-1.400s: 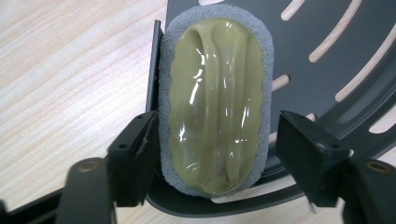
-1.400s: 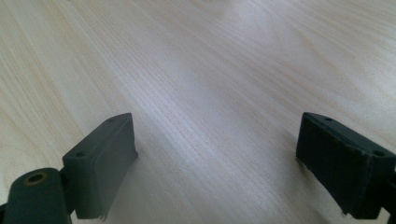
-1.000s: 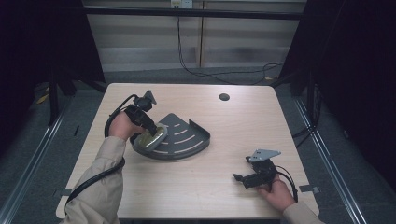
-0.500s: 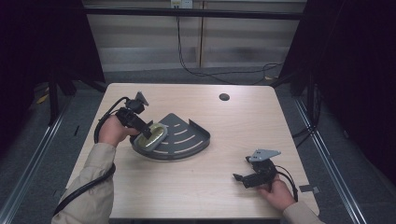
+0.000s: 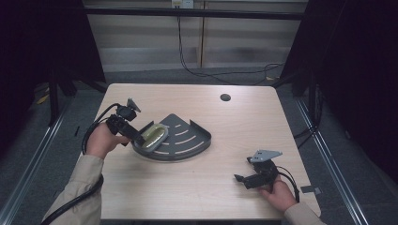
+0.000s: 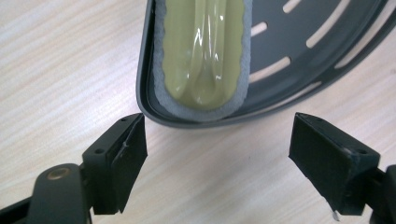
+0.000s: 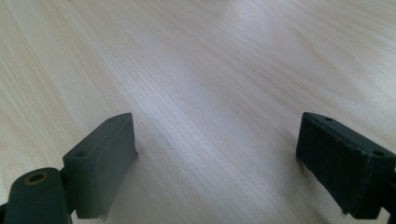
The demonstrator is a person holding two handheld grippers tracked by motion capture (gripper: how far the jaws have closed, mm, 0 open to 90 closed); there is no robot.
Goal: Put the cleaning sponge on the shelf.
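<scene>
Item: sponge (image 6: 204,51) lay in rack (image 6: 299,56), at its left edge wall. L gripper (image 6: 219,154) jaws apart, empty, just off rack rim. R gripper (image 5: 248,178) jaws apart, idle on table (image 5: 187,197). Advice: withdraw straight, no rim snag.

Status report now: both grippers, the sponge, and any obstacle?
Left gripper open, fingers just outside the tray rim. Right gripper open over bare table. Yellow-green sponge lies in tray corner. Only the rim in the way.
</scene>
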